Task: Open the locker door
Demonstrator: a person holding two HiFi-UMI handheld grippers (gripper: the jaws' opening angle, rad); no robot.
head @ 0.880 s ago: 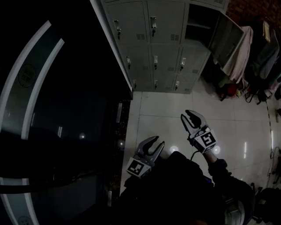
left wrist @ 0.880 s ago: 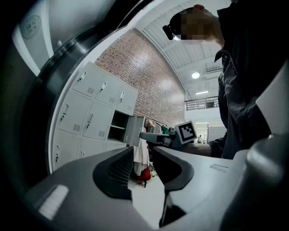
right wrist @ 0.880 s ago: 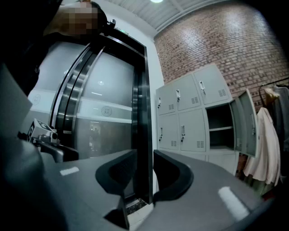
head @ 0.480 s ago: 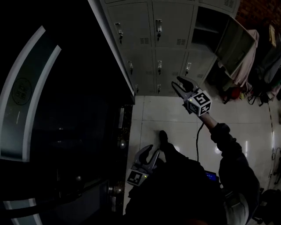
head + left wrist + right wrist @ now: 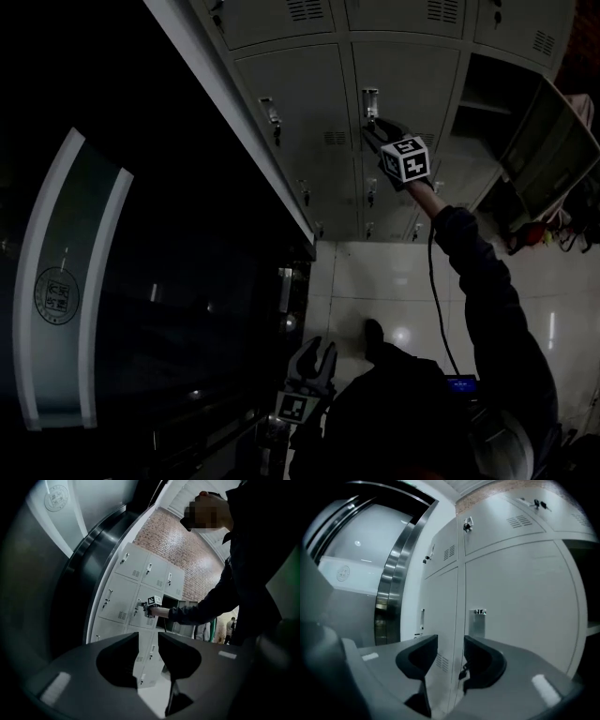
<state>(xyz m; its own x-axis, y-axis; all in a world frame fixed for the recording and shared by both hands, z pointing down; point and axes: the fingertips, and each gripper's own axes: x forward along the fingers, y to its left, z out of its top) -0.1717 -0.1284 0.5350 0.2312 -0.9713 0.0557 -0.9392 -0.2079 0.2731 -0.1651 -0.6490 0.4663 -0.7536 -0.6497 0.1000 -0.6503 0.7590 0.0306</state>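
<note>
Reaches up w/ right gripper [image 5: 375,131] to the grey locker bank [image 5: 281,84], arm stretched out in a dark sleeve [image 5: 478,281]. Keeps its jaws spread w/ nothing pinched: right gripper view shows only the vertical seam [image 5: 461,597] btw two doors in the gap. Puts the tips near the latch [image 5: 479,612] of the locker door [image 5: 520,588], just under it & apart from it as far as visible. Finds that door shut, flush w/ its neighbours, in the mid column of the bank per head view. Carries the marker cube [image 5: 406,159] below-right of the tips.

Hangs left gripper [image 5: 316,352] low by the body, well apart from the lockers, jaws likewise spread & empty. Looks thru that gap, in left gripper view, at lower locker doors & pale floor [image 5: 403,277], w/ right gripper up at the latch in the bkgd. Catches a brick wall [image 5: 187,559] above the lockers there too.

Leaves one open locker [image 5: 483,103] at the R end of the bank, w/ its swung-out door [image 5: 553,141] angled into the room. Fills the L half of head view w/ a dark glass panel [image 5: 187,262] bearing a pale curved stripe [image 5: 84,197] & a round emblem [image 5: 56,293]. Too dim for finer latch detail.
</note>
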